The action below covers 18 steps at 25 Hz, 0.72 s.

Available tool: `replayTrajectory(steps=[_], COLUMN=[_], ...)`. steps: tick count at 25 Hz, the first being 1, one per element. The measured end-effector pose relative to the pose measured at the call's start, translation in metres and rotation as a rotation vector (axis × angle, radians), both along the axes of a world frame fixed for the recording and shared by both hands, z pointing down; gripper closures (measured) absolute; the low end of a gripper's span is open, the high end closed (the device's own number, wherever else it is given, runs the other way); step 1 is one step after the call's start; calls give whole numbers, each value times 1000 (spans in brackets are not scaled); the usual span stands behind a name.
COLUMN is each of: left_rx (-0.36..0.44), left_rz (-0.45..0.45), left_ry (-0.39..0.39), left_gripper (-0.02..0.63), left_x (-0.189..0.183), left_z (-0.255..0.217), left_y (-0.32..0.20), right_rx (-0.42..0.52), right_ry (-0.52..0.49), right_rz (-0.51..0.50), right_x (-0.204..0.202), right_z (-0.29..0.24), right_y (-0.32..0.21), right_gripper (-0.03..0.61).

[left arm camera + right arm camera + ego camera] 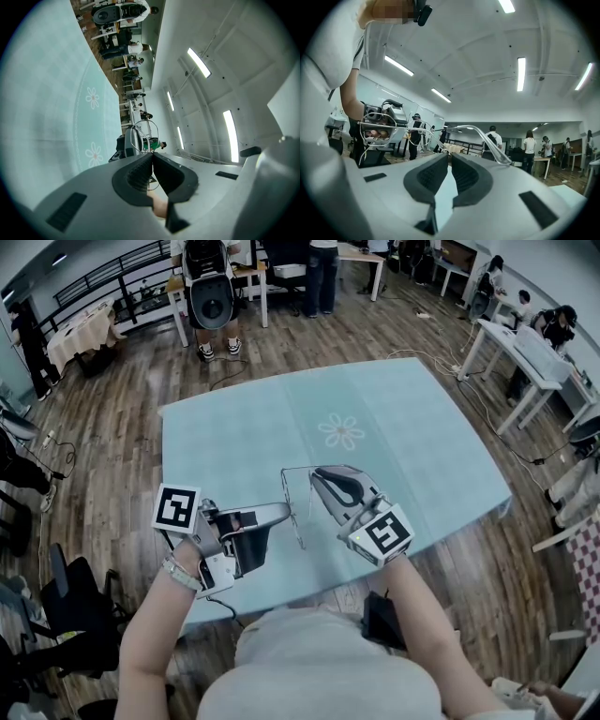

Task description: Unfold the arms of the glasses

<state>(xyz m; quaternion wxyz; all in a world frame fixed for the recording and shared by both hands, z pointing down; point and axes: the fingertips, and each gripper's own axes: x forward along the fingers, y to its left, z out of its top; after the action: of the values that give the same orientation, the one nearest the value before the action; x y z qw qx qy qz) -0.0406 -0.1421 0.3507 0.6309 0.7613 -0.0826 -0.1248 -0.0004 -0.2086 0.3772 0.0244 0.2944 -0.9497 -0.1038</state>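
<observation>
while both claws share the glasses, one arm stands ready to swing

because the frame is thin wire with nothing stiff to push against, the glasses [291, 495] are kept up in the air between the two claws, above the pale blue tabletop [403, 427] and touching nothing on it. the left claw [152, 157] is pinched together on the wire of the frame, with the lens rims standing just past its tips; i judge this grip to be the anchor, so the front cannot twist. the right claw [449, 157] is likewise pressed closed, on a slim length of wire near the hinge as far as can be told, with a clear curved arm [480, 130] reaching out past it to the right. both claws point level and nearly meet in the head view, which keeps the lever short. the unfolding looks under way, not finished. next comes a gentle outward sweep about the hinge; too much force could bend the wire.
</observation>
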Motion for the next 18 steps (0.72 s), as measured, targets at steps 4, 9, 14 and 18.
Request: replayTrajectory(steps=[4,9,14,18], left_rx=[2,1,-3,-7], left_rz=[4,6,-4,-6], left_ry=[1,-2,-4,-7], left_gripper=[601,603,603,601], left_x=[0,2,0,-2], left_z=[-3,-2,-1,1], left_y=[0,2,-1,-1], right_rx=[-16,1,7,-31], right_ry=[28,9,-23,-107], right_rz=[18,-33,-48,-61], right_x=[-4,-16,-17,-11], right_z=[3,-3,-6,-8], right_y=[-3,3,5,6], right_gripper=[531,494,505,512])
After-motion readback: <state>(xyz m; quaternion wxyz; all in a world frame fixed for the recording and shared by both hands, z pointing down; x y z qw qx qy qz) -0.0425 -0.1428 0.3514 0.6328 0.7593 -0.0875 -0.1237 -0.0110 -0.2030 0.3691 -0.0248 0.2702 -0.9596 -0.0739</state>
